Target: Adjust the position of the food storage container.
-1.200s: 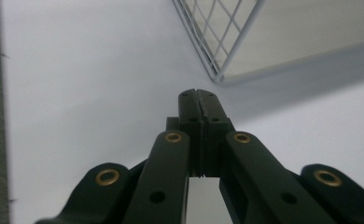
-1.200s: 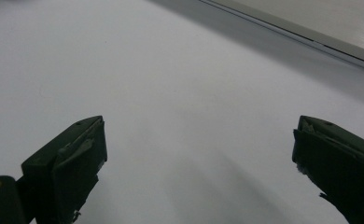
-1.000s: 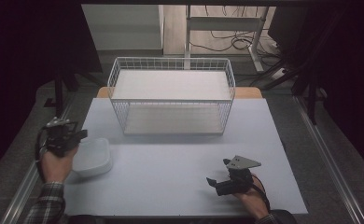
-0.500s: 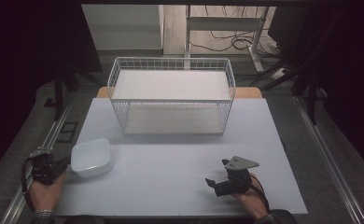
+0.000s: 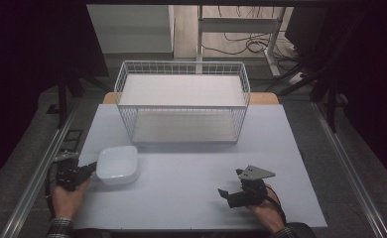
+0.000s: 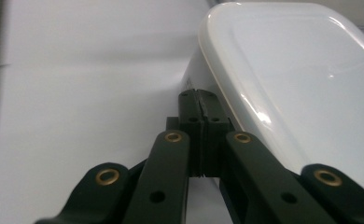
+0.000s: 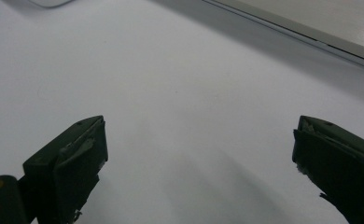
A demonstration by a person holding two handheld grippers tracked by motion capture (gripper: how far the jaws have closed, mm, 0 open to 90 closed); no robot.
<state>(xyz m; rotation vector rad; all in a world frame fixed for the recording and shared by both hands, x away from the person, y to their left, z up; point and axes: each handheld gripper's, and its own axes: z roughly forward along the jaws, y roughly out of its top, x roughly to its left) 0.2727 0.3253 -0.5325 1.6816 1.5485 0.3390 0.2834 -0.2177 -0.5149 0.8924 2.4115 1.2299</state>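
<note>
A white, shallow, rounded-square dish (image 5: pixel 117 163) sits on the pale table mat (image 5: pixel 181 198) at the front left. My left gripper (image 5: pixel 89 170) lies at its left side, shut, with nothing between the jaws. In the left gripper view its tips (image 6: pixel 199 100) touch the dish (image 6: pixel 301 84) on its outer wall, just under the rim. My right gripper (image 5: pixel 226 193) rests low at the front right of the mat, open. In the right gripper view the gripper (image 7: pixel 199 154) has just bare mat between its jaws.
A white wire basket (image 5: pixel 181 106) with a pale board inside stands at the back middle of the mat. Metal rails run along both sides of the table. The dish's corner (image 7: pixel 49 2) shows at the top left of the right gripper view.
My left gripper dropped from the dish's back left toward the front edge, then came in rightward against the dish, which has slid a little to the right. The right gripper has hardly moved.
</note>
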